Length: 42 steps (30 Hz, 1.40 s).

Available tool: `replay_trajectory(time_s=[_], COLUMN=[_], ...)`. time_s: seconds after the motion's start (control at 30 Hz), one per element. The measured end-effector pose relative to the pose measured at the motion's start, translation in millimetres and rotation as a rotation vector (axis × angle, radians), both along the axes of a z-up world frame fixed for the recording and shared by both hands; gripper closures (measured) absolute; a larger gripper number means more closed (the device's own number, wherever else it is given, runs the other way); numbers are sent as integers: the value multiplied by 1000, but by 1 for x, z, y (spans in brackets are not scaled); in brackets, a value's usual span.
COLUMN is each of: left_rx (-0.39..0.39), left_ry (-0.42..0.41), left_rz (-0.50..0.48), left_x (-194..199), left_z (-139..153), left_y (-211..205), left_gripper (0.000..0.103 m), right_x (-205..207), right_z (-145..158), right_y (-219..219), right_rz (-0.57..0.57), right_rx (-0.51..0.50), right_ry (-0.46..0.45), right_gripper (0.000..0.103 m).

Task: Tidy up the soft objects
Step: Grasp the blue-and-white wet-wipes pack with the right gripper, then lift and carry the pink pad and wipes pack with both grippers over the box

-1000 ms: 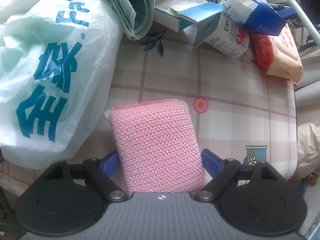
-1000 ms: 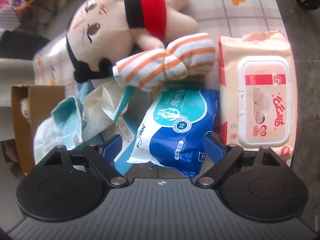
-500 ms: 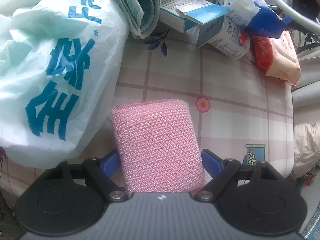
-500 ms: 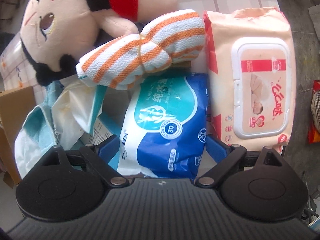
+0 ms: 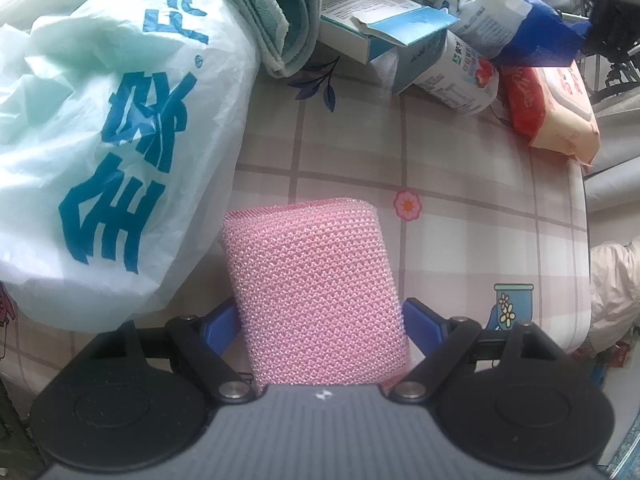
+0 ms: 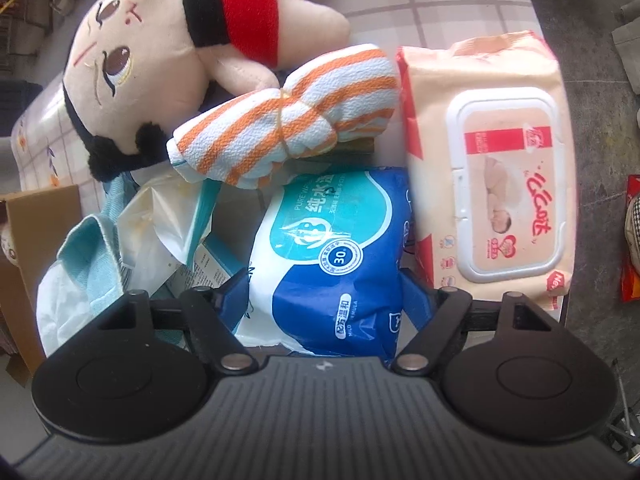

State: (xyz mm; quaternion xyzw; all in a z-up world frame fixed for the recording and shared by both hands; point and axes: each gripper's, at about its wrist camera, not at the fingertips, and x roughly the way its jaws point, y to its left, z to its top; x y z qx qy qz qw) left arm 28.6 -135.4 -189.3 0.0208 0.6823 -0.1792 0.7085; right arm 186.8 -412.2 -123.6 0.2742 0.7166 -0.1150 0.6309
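Observation:
My left gripper (image 5: 320, 312) is shut on a pink knitted sponge (image 5: 316, 280), its blue pads pressing both sides, above the checked tablecloth (image 5: 460, 200). In the right wrist view my right gripper (image 6: 324, 292) points down over a blue and white wipes pack (image 6: 332, 248). Its jaws are closing and the pads touch the pack's two sides. Beyond the pack lie an orange-striped rolled cloth (image 6: 288, 120) and a plush doll (image 6: 140, 60) with a red band. A peach wipes pack (image 6: 492, 168) lies against the blue pack's right side.
A large white plastic bag (image 5: 100, 120) with blue print fills the left of the table. A folded teal towel (image 5: 276, 12), an open blue and white box (image 5: 372, 28) and the peach wipes pack (image 5: 548, 108) crowd the far edge. A cardboard box (image 6: 36, 232) stands at the left.
The right gripper's fingers have come inward onto the blue wipes pack, and its view has shifted slightly over the pile. The left gripper and the pink sponge have stayed put.

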Motion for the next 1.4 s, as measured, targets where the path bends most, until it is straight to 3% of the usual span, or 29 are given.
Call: replay_trajectory(time_s=[0.3, 0.63, 0.9, 1.1, 1.27, 1.4], left_rx=[13, 20, 32, 43, 44, 47], left_ry=[-18, -31, -25, -28, -26, -26], left_rz=[10, 15, 9, -1, -6, -16], left_x=[-5, -16, -13, -12, -11, -9], left_z=[0, 1, 1, 2, 2, 0], left_y=[-2, -6, -10, -14, -18, -20], left_gripper=[16, 16, 16, 16, 16, 16], right_x=[-43, -121, -176, -195, -191, -176], right_z=[32, 31, -16, -52, -54, -45], right_y=[-19, -31, -2, 7, 4, -5], right_rz=[-88, -207, -51, 26, 32, -15], right_rx=[99, 273, 262, 271, 290, 248], right_ry=[-109, -226, -254, -190, -125, -163], right_gripper=[28, 28, 27, 26, 21, 8])
